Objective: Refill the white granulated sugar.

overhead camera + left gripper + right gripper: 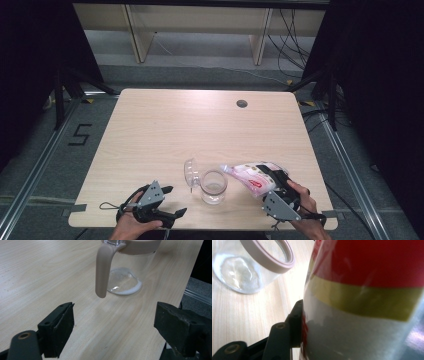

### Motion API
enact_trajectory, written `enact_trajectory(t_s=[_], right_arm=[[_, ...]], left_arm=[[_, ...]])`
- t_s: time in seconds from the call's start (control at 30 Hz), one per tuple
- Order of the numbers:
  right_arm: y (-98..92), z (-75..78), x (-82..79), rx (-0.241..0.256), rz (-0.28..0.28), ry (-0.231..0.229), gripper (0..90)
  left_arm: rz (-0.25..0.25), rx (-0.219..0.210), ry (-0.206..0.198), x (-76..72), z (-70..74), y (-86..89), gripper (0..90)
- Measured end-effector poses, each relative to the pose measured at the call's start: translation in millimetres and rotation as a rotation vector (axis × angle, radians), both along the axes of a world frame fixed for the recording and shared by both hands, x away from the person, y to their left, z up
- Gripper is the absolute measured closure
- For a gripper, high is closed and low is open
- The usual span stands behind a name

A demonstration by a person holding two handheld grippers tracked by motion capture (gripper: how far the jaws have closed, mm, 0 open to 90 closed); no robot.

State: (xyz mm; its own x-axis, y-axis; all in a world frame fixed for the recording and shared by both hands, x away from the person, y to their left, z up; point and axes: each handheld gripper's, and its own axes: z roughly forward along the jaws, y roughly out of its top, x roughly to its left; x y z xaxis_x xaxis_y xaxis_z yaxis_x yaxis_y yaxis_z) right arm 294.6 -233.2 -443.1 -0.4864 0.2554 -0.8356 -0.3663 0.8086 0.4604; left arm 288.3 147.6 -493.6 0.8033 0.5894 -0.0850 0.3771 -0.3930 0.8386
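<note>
Apparently mid-pour, the bag is clamped by the right gripper right of the near-edge jar, the left gripper is held open, and further tipping is needed.

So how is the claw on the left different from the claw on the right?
The left claw is open and holds nothing, while the right claw is shut on a bag with pink and red print. The left claw rests apart from the glass jar, pointing at its handle; the right claw tips the bag's end toward the jar's mouth. Both are black and held by a hand.
</note>
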Motion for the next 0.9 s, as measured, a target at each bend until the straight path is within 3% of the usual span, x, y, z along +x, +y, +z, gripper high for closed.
enact_trajectory(t_s=[0.03,0.1,0.27,0.33,0.4,0.43,0.5,0.53,0.57,0.6,0.63,0.67,0.73,0.77,0.83,0.9], right_arm=[[-0.2,0.4,-0.2,-0.005,-0.005,-0.007,51.6],[0.7,-1.3,-2.7,0.000,-0.026,0.007,51.6],[6.5,-2.4,-6.3,-0.075,-0.016,-0.025,51.8],[8.0,-2.7,-8.4,-0.085,-0.024,-0.012,51.8],[10.4,1.3,-8.9,-0.147,-0.001,-0.063,51.8],[10.5,-0.1,-10.9,-0.129,-0.018,-0.058,51.8],[12.2,3.5,-10.8,-0.191,0.013,-0.105,51.9],[12.8,3.7,-11.4,-0.203,0.011,-0.112,51.9],[13.1,2.8,-13.4,-0.188,0.000,-0.085,51.9],[13.7,4.6,-12.1,-0.218,0.019,-0.111,51.9],[14.0,0.3,-13.5,-0.181,0.004,-0.092,52.0],[14.0,0.3,-13.5,-0.181,0.004,-0.092,52.0],[17.4,2.9,-13.5,-0.273,0.020,-0.146,52.0],[17.4,0.3,-14.2,-0.258,0.006,-0.132,52.0],[19.6,1.2,-13.7,-0.302,0.018,-0.164,52.0],[20.9,0.7,-13.6,-0.314,0.027,-0.169,52.1]], left_arm=[[0.012,-0.018,0.019,-1.0,-0.8,-0.9,16.0],[0.012,-0.008,-0.003,1.3,-0.7,0.6,16.0],[0.023,-0.016,-0.001,0.4,-0.6,0.1,15.9],[0.024,-0.015,-0.002,0.9,-1.1,1.0,15.9],[0.027,-0.018,-0.007,1.7,-1.3,0.9,15.9],[0.021,-0.014,-0.007,2.4,-1.6,1.3,15.9],[0.015,-0.002,0.008,2.8,-1.1,1.6,15.9],[0.019,-0.022,0.011,2.1,-1.7,0.3,15.9],[0.017,-0.018,0.013,2.3,-1.5,0.5,15.9],[0.014,-0.003,0.006,3.0,-1.1,1.7,15.9],[0.016,-0.011,0.008,2.7,-1.1,1.4,15.9],[0.016,-0.011,0.008,2.7,-1.1,1.4,15.9],[0.019,-0.013,0.009,2.4,-1.1,1.6,15.9],[0.018,-0.008,0.008,2.7,-1.0,1.9,15.9],[0.018,-0.012,0.010,2.5,-1.1,1.7,15.9],[0.013,-0.008,0.007,2.8,-1.1,1.6,15.9]])
